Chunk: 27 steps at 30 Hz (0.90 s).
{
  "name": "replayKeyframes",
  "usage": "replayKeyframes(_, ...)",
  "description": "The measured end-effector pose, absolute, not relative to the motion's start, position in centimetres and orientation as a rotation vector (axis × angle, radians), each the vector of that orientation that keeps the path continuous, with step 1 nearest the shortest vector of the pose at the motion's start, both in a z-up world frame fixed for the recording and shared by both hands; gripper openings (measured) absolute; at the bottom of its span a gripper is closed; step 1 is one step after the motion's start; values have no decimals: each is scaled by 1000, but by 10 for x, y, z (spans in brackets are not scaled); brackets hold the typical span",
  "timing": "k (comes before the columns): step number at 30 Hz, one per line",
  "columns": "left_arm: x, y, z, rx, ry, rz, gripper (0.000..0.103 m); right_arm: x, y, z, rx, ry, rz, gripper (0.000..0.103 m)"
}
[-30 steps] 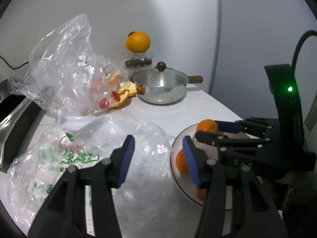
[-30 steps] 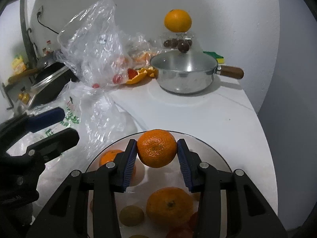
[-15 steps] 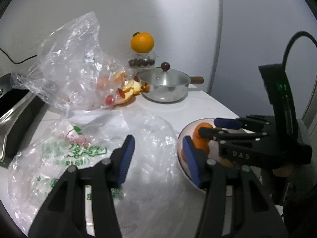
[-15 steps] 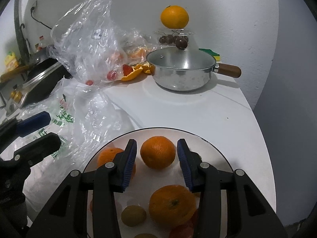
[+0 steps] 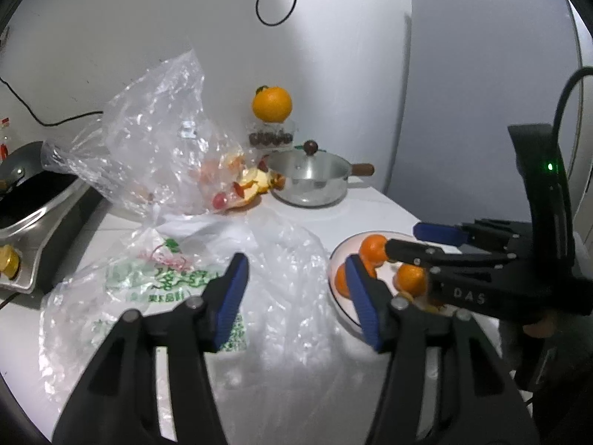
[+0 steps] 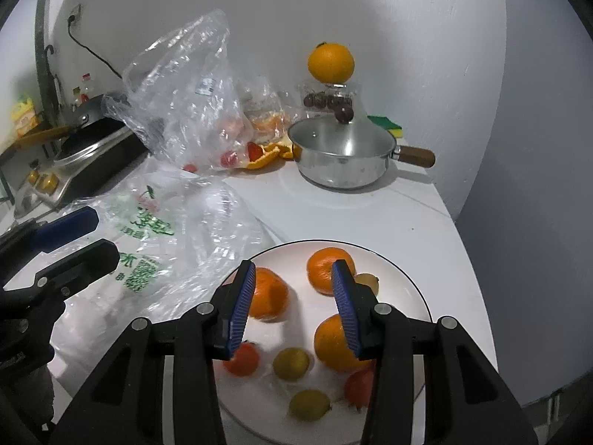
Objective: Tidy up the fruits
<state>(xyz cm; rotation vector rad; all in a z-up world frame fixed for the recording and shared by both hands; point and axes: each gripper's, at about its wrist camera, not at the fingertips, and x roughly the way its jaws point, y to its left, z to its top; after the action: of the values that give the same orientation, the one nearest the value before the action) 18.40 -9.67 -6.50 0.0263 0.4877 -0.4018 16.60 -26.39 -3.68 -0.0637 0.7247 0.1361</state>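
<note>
A white plate (image 6: 407, 278) sits at the counter's front right and holds three mandarins (image 6: 324, 269), small yellow-green fruits (image 6: 291, 363) and red ones (image 6: 242, 359). My right gripper (image 6: 294, 306) is open and empty, raised above the plate. My left gripper (image 5: 296, 296) is open and empty over an emptied, flattened plastic bag with green print (image 5: 159, 282), left of the plate (image 5: 344, 256). The right gripper (image 5: 437, 241) shows in the left wrist view, over the plate. A crumpled clear bag (image 6: 185, 100) with some fruit stands behind.
A steel saucepan with a lid (image 6: 341, 155) stands at the back, orange peel (image 6: 270, 154) beside it. A large orange (image 6: 331, 62) rests on a clear box of dark fruit (image 6: 326, 100). A gas stove (image 6: 89, 155) is at the left. The counter edge runs along the right.
My right gripper opened and let the mandarin go onto the plate, then rose and drew back. My left gripper also rose and drew back over the flat bag.
</note>
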Motion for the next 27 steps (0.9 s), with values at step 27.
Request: replayKeyframes(27,82,-57,-29,3,345,-391,69,47,-236,18,-87,570,89,45)
